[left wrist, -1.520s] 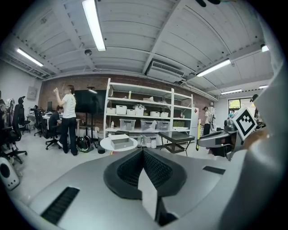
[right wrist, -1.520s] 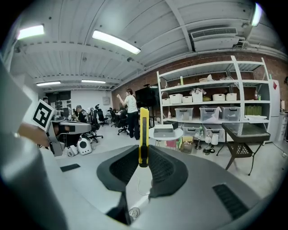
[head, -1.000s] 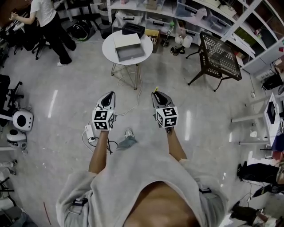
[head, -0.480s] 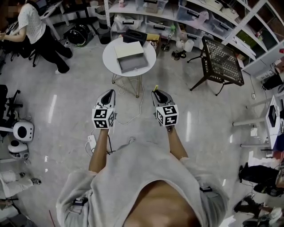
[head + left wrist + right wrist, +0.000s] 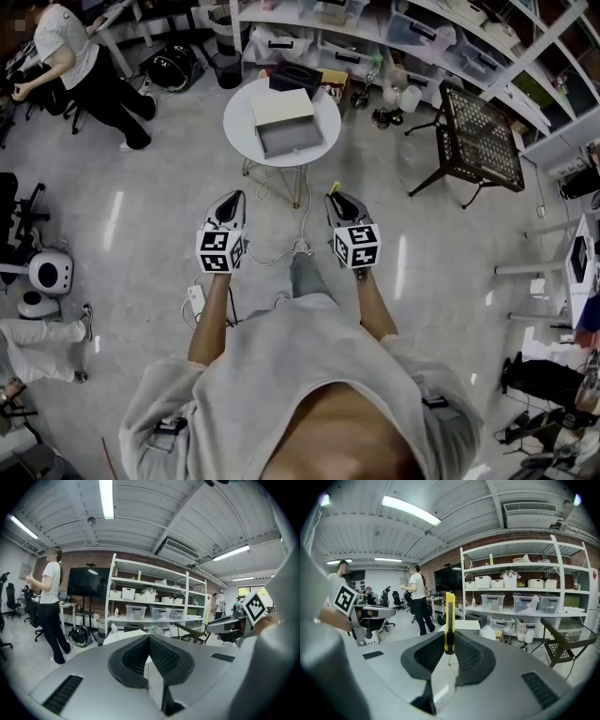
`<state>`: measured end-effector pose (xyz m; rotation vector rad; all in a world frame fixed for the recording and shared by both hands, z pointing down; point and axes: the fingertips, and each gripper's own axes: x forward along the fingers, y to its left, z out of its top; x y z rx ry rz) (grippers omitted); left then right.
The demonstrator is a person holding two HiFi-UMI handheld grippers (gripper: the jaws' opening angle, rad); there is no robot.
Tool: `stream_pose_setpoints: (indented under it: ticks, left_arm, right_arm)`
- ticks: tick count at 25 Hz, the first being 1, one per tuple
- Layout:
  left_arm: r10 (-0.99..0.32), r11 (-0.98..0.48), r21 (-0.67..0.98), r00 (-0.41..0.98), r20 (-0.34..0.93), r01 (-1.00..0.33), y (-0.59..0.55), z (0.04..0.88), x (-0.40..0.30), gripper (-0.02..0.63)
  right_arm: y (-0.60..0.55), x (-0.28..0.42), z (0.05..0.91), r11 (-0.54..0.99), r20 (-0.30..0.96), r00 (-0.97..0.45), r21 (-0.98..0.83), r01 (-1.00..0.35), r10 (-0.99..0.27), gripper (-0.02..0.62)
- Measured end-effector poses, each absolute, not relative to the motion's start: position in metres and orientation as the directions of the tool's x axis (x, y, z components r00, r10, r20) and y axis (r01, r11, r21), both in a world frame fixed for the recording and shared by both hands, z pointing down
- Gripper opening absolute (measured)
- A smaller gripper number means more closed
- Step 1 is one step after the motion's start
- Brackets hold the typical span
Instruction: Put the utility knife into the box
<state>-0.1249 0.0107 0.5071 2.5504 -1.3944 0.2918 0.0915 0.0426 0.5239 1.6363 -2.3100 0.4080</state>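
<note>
Between jaws of right gripper (image 5: pixel 450 645), utility knife (image 5: pixel 449 618) pinched upright, left gripper (image 5: pixel 149 641) jaws together

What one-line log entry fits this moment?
right claw: shut on yellow utility knife | left claw: shut, empty | open grey box: on round white table

The head view looks steeply down from above the person, well back from the round tabletop (image 5: pixel 281 122). The two gripper views ride the left tongs (image 5: pixel 230 199) and right tongs (image 5: pixel 336 197), looking level along their jaws. All three share that tabletop and the shelving (image 5: pixel 394 37).
</note>
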Motion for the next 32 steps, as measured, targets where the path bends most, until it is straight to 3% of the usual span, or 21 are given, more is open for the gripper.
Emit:
stream_pose_setpoints:
  ticks: [32]
  left_arm:
    - [-0.845,-0.449,0.069,0.448,0.291,-0.891,-0.295,0.507,-0.066,0.018]
  right_arm:
    - [-0.283,0.140,0.530,0.416,0.364,-0.423,-0.100,-0.904,-0.830,0.083]
